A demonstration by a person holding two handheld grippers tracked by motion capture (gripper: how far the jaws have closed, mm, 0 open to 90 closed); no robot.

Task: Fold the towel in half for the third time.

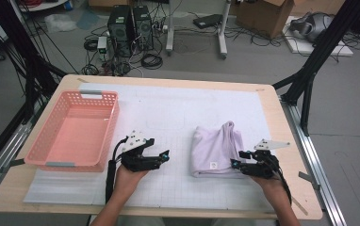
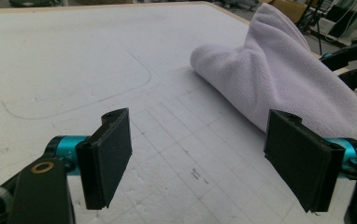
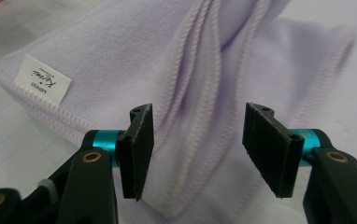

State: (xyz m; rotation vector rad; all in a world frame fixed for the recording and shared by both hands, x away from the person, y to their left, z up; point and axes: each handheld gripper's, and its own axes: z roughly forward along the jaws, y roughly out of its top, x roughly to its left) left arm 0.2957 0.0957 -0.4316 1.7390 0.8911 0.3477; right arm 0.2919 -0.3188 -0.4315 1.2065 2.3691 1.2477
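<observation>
While both jaws stand open, two grippers, left gripper (image 1: 165, 155), right gripper (image 1: 235, 163), one lilac towel (image 1: 216, 148), one pink basket (image 1: 51, 136).

There is a small white tag (image 3: 43, 79) sewn on the edge of the light purple towel (image 3: 134, 51). It has dark writing on it. The big word is in curly letters and looks like "Karmi", but I cannot be sure. The smaller letters next to it are too tiny to read. From the high view, the tag (image 1: 212, 165) is just a white dot.
</observation>
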